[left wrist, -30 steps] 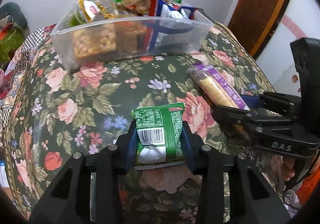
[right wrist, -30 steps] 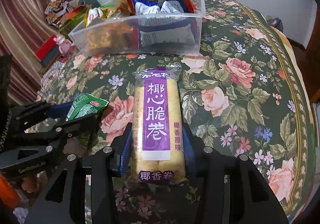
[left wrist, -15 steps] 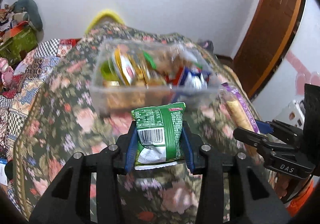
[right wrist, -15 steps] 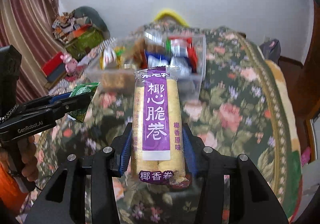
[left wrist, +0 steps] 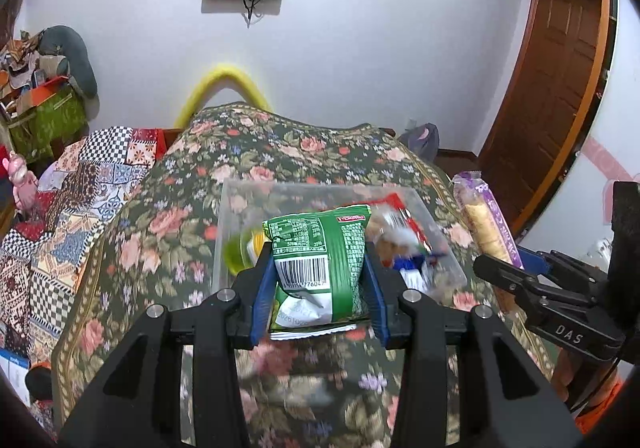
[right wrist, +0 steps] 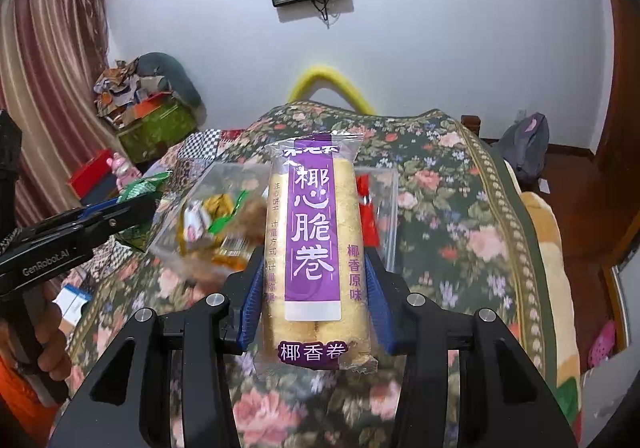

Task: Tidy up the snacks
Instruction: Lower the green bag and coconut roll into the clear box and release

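Right now we are carrying two snacks toward the clear plastic bin [left wrist: 224,232], which is sitting on the floral bedspread [left wrist: 160,224] at the centre of both views and already holding several packets. Our left gripper [left wrist: 320,284] is clamping the green snack bag [left wrist: 320,248] by its lower half, barcode facing the camera, and the bag is covering the near middle of the bin in the left wrist view. Our right gripper [right wrist: 316,300] is clamping the purple coconut roll pack [right wrist: 316,240] upright near its bottom end, so most of the pack is standing tall in front of the bin [right wrist: 384,215]. To do this well, we are judging that each snack should be brought fully past the near wall before either gripper lets go. The tall pack is likely to tip, so we should be laying it down lengthwise. With both grippers close together, going in one at a time is looking safer; the green bag seems nearer.
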`<state>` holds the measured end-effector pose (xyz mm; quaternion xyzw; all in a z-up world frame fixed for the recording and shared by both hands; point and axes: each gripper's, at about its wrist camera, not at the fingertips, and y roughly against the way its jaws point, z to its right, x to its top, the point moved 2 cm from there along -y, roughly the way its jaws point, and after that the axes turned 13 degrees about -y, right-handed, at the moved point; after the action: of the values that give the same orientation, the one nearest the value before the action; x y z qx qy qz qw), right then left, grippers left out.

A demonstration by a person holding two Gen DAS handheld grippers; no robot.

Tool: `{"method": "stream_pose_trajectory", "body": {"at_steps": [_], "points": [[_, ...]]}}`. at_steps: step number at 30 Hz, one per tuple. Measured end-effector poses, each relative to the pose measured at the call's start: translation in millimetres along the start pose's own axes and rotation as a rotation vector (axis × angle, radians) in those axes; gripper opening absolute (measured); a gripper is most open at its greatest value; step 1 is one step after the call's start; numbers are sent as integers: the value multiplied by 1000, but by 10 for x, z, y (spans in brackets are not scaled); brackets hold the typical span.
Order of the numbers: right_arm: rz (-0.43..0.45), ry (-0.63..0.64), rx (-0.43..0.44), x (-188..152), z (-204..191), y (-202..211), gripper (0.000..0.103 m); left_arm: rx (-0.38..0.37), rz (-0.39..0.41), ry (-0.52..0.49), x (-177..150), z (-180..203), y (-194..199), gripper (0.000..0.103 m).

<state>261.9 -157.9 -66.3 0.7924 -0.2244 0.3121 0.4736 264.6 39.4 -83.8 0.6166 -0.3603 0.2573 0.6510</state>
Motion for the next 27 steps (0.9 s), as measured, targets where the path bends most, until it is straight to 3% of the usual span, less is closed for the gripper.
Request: {"method": "stream_pose_trajectory", "body": {"at_steps": [16, 27], "points": [[-84, 3, -60, 127, 25, -624, 43, 8, -90, -5, 135, -100, -801, 41], [-83, -7, -48, 175, 41, -467, 47, -8, -103, 32, 80, -171, -744, 48]]}}
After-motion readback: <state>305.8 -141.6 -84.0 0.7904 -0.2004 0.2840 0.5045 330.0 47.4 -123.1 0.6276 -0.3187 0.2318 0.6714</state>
